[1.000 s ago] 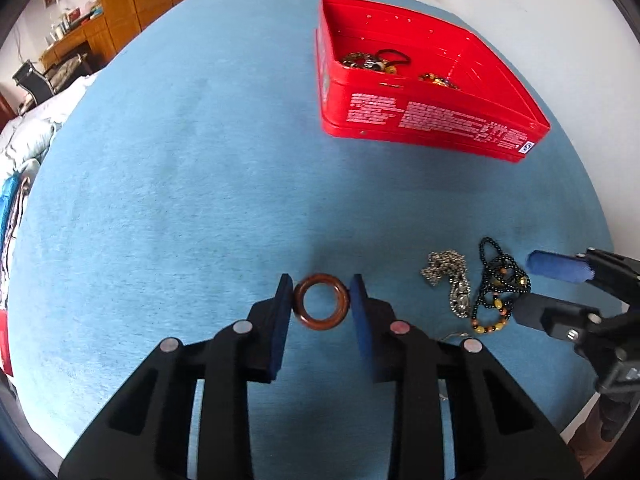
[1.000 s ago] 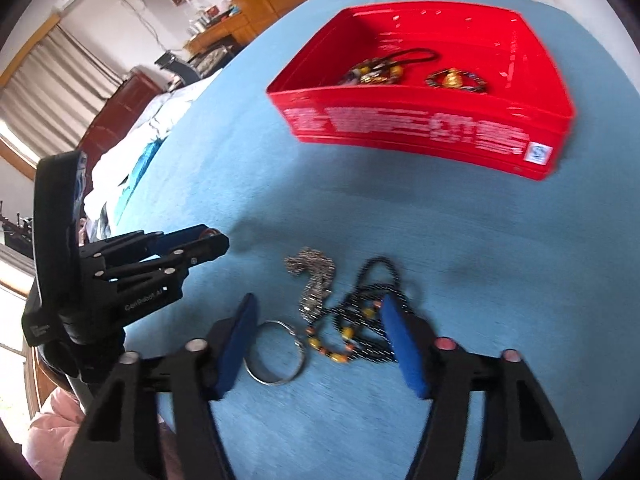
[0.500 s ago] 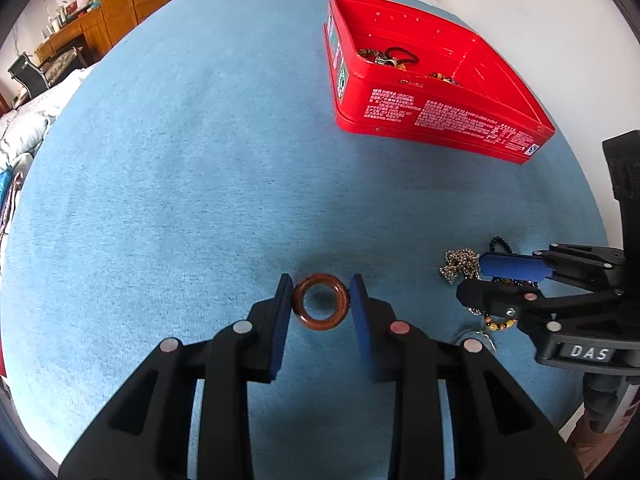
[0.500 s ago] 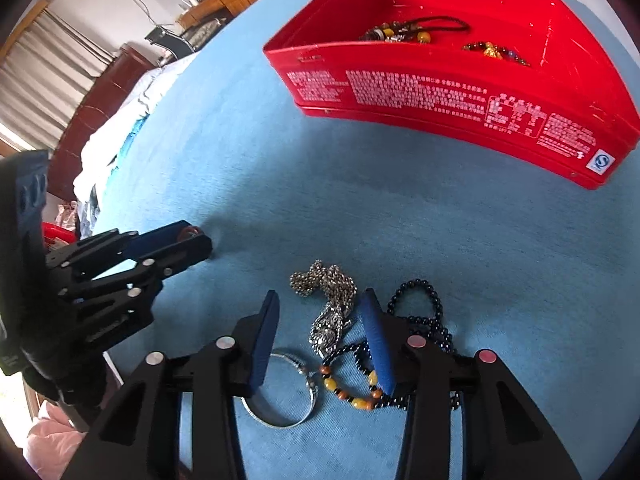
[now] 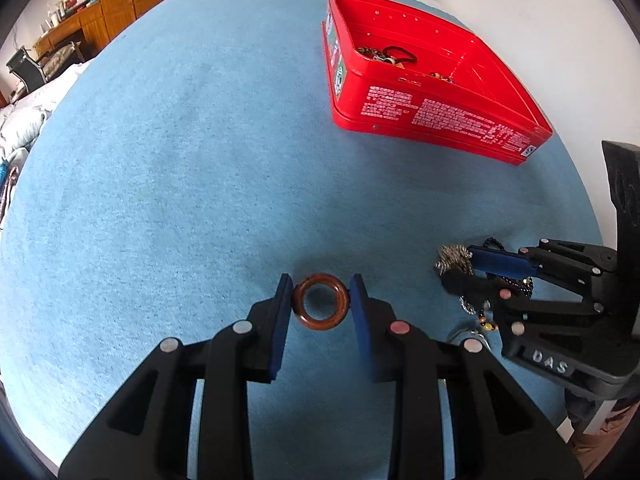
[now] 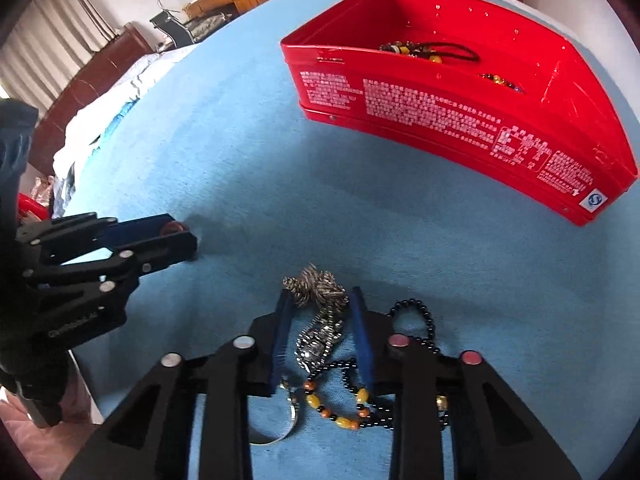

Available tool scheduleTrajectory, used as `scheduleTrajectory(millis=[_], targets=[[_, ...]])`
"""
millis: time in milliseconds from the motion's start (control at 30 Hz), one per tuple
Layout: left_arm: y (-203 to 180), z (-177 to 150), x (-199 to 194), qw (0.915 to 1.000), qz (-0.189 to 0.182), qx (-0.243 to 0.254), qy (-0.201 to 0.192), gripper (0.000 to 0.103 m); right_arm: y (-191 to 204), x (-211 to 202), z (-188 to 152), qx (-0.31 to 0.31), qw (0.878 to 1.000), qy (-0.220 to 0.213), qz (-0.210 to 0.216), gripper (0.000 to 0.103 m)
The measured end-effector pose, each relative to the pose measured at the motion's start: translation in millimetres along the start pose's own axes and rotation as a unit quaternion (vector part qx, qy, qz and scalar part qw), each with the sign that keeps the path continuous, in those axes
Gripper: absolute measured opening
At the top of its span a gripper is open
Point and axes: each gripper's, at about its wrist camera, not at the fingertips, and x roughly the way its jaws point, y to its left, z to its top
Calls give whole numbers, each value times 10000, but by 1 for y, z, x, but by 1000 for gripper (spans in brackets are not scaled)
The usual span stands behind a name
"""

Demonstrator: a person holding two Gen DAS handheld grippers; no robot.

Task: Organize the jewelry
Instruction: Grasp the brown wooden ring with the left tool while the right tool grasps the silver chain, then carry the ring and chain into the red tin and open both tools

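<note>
Right wrist view showed my right tool [image 6: 320, 320] had narrowed around the silver chain [image 6: 320, 320] on the bench [image 6: 240, 160], not yet clamped, while my left tool [image 5: 320, 300] stayed gripping the brown ring [image 5: 320, 301], both bound for the red tin [image 6: 460, 108].

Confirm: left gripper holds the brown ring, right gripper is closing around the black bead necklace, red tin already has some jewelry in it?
Not quite. The right gripper is closing around the silver chain; the black bead necklace lies outside its right finger, as the right wrist view shows. The rest stands: the left gripper holds the brown ring, and the red tin has jewelry inside.
</note>
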Motion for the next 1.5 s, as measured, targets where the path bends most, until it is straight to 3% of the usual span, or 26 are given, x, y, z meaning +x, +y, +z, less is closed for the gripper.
scheduleTrajectory(millis=[67, 133, 333, 900, 1233, 1500], targets=[[-2, -3, -1, 10000, -20, 13, -6, 28, -5, -1, -1, 99, 9999, -16, 50, 11], [-2, -3, -4, 10000, -39, 37, -25, 28, -9, -3, -3, 240, 9996, -9, 151, 10], [-8, -11, -11, 9999, -49, 58, -116, 28, -22, -16, -11, 479, 9979, -94, 437, 9], [-18, -8, -49, 9988, -168, 138, -431, 28, -37, -94, -13, 658, 9895, -1093, 673, 9], [-37, 18, -63, 9972, -214, 242, -671, 28, -56, -111, 5, 789, 9861, -1311, 650, 9], [-56, 68, -68, 9949, -215, 317, -930, 28, -78, -130, 33, 960, 9802, -1650, 532, 9]])
